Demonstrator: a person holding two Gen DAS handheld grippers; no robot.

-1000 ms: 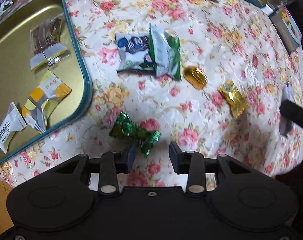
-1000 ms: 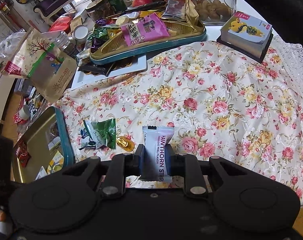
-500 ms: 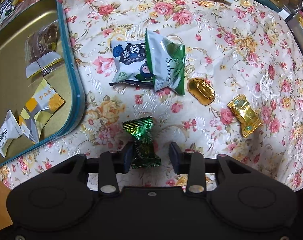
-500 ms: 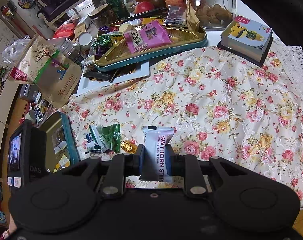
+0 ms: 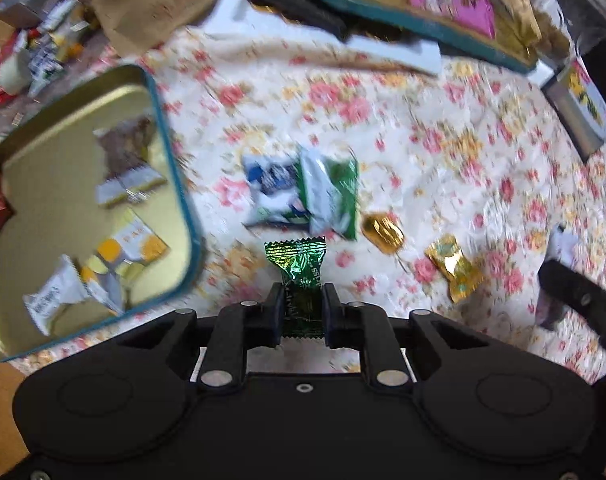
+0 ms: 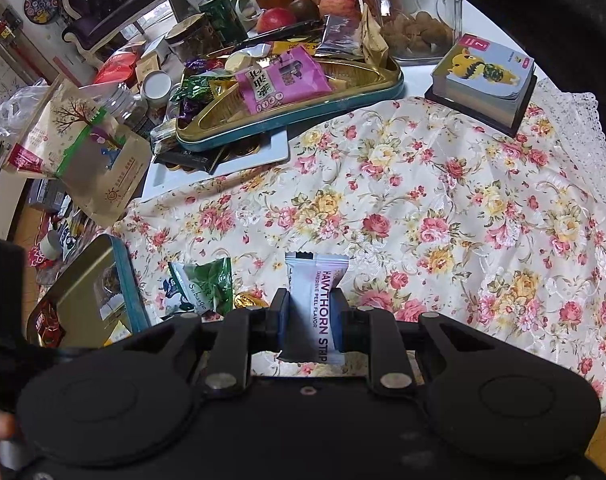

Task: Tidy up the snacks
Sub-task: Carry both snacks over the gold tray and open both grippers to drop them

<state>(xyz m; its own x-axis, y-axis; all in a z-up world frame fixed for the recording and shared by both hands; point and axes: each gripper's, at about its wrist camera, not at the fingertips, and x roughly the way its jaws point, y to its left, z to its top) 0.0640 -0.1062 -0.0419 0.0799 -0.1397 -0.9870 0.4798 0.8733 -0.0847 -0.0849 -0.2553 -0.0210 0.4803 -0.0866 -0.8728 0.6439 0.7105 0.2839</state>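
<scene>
Green foil candy (image 5: 301, 280) sits pinched between the closed fingers of the left gripper (image 5: 302, 314), its crimped top sticking out past the fingertips above the floral tablecloth (image 5: 443, 152). To its left lies a gold tin tray (image 5: 83, 128) with a teal rim, holding several wrapped snacks. Just beyond the candy, a white-and-green packet (image 5: 329, 196) and a gold foil sweet (image 5: 383, 232) rest on the cloth. The right gripper (image 6: 310, 322) clamps a white hawthorn strip packet (image 6: 317, 300), upright between its fingers.

Matte black gripper bodies — silver pivot screws, round embossed discs, blocky jaws
</scene>
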